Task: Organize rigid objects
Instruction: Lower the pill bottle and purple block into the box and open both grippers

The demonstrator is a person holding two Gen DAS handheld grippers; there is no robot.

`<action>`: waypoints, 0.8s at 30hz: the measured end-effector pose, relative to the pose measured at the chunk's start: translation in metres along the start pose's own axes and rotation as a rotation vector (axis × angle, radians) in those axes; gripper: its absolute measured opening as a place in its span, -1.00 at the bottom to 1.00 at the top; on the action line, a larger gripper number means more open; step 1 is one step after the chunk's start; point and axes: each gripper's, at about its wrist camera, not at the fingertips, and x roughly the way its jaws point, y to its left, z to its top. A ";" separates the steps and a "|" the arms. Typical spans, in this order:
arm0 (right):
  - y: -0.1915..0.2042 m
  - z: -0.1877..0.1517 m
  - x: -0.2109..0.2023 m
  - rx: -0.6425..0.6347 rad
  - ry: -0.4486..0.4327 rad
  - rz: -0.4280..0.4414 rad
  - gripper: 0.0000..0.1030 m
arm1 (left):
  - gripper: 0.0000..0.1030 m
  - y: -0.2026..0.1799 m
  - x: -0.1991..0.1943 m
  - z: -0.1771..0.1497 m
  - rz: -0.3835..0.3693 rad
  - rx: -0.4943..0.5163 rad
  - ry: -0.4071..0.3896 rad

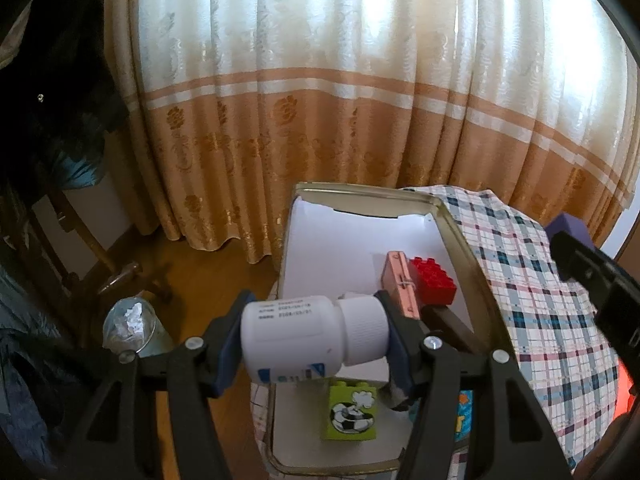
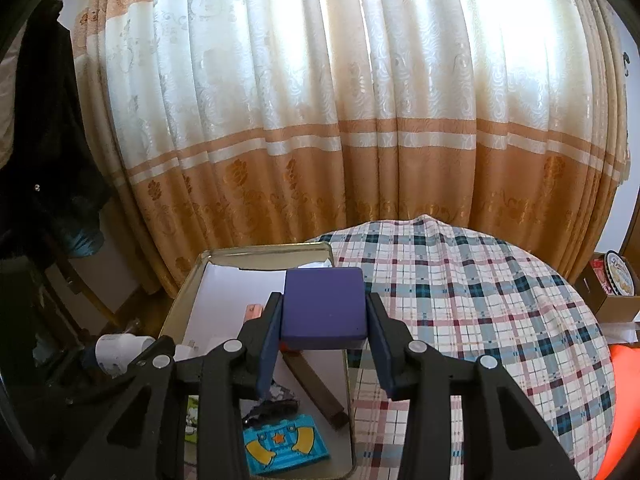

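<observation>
Between the blue pads of the left gripper (image 1: pixel 314 340) lies a white plastic pill bottle with a ribbed white cap (image 1: pixel 308 340), clamped sideways, base against one pad and cap against the other, so the jaws stand partly apart at the bottle's length. Its label carries small printed lines that look like dates, too blurred to read, and a blue mark low down. Below and beyond these jaws sits a shallow gold metal tin lined with white paper (image 1: pixel 460 232), holding a green printed toy brick with a football picture (image 1: pixel 352 414), a pink rectangular block (image 1: pixel 400 284), a red studded plastic brick (image 1: pixel 434 280) touching it, and a dark brown wooden stick (image 1: pixel 448 322).

The right gripper (image 2: pixel 324 340) squeezes a purple rounded square block (image 2: pixel 324 308) by its two sides, jaws partly apart, above the tin's right edge. Under those jaws lies a blue tile with yellow shapes and a star (image 2: pixel 284 446). Right of them spreads a checked tablecloth (image 2: pixel 480 308); behind hangs a cream and orange curtain (image 2: pixel 320 120).
</observation>
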 end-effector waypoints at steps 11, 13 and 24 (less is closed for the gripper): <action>0.011 0.029 0.025 -0.014 -0.001 0.007 -0.16 | 0.18 -0.006 0.010 0.019 0.013 0.034 -0.009; 0.012 0.033 0.030 -0.017 0.002 0.007 -0.16 | 0.18 -0.006 0.012 0.024 0.019 0.040 -0.007; 0.020 0.050 0.067 -0.044 0.033 -0.002 -0.16 | 0.18 -0.010 0.046 0.054 0.050 0.039 0.044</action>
